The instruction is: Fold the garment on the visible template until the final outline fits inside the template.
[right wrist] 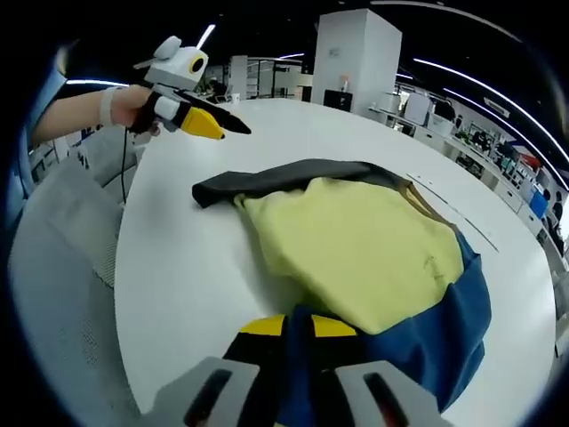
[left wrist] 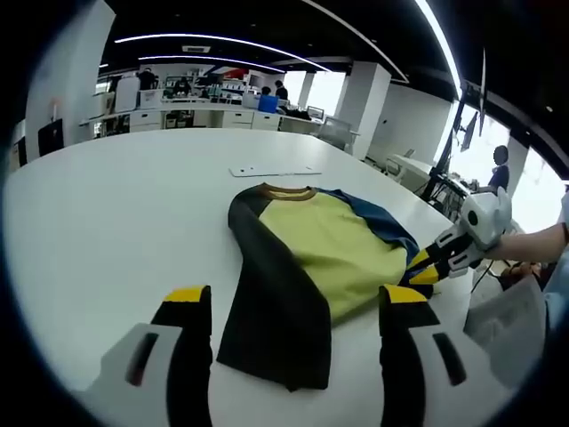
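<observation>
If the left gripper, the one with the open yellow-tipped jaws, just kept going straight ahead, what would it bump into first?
Probably the dark sleeve of the garment, which lies on the white table between and just beyond the left gripper jaws; depth is hard to judge.

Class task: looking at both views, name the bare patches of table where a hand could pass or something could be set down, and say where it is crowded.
Free: the white table left of the garment, and the strip beyond its collar. Crowded: the right edge, where the right tool grips the blue sleeve.

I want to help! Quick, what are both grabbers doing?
Left gripper: open, holding nothing.
Right gripper: shut on the shirt's blue sleeve.
</observation>
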{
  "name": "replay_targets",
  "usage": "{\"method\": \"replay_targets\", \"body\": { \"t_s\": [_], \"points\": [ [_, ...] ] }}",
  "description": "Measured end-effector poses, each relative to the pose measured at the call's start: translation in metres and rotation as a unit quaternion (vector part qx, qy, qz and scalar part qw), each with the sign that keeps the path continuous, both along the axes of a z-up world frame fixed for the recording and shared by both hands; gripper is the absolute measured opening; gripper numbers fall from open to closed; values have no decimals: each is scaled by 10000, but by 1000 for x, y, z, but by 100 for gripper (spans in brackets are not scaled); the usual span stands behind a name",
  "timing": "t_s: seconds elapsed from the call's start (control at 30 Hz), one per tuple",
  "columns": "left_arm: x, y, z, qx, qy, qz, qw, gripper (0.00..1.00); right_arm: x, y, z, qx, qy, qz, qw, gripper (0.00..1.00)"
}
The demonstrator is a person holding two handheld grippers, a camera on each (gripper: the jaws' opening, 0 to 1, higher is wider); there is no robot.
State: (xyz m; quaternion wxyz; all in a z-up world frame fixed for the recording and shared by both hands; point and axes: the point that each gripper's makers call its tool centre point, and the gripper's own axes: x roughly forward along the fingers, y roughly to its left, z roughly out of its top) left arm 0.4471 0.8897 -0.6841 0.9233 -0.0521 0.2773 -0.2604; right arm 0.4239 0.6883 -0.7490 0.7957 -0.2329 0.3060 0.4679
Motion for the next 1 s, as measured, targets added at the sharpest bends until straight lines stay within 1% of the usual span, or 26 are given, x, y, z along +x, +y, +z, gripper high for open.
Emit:
{"method": "replay_targets", "body": {
  "t_s": [0.03,0.1,0.23,0.3,0.37,0.4,0.43,0.53,0.57,0.63,0.73,0.8,1.0],
  "points": [
    [0,0,0,0,1,-1,10000,74,1,-2,0,-12,-40,-13,10000,0],
    [0,0,-1,3,8,-2,10000,74,2,-4,1,26,-3,-57,10000,0],
    [-1,-2,-1,-24,15,3,10000,73,2,-10,11,212,13,-194,9996,0],
    [-1,-3,0,-30,8,-4,10000,73,2,-14,23,463,29,-349,9983,0],
    [-1,-4,1,-50,3,-12,10000,73,5,-24,37,757,36,-592,9954,0],
    [0,-5,2,-56,-1,-20,10000,73,7,-31,46,939,71,-764,9926,0],
    [0,-6,2,-61,-5,-24,10000,73,10,-38,52,1026,42,-882,9908,0],
    [1,-9,4,-52,-14,-61,10000,73,23,-67,68,1108,-186,-1238,9859,0],
    [2,-10,5,-57,-22,-69,10000,73,29,-82,72,1122,-231,-1440,9829,0],
    [3,-12,8,-62,-46,-86,9999,73,36,-102,78,1218,-249,-1676,9780,0],
    [5,-13,10,-79,-64,-72,9999,73,44,-128,80,1180,-295,-1872,9748,0],
    [5,-15,10,-85,-64,-71,9999,73,49,-145,82,1166,-357,-2055,9710,0],
    [6,-16,9,-30,-28,-79,10000,73,64,-184,86,1049,-511,-2430,9630,0]
  ]
}}
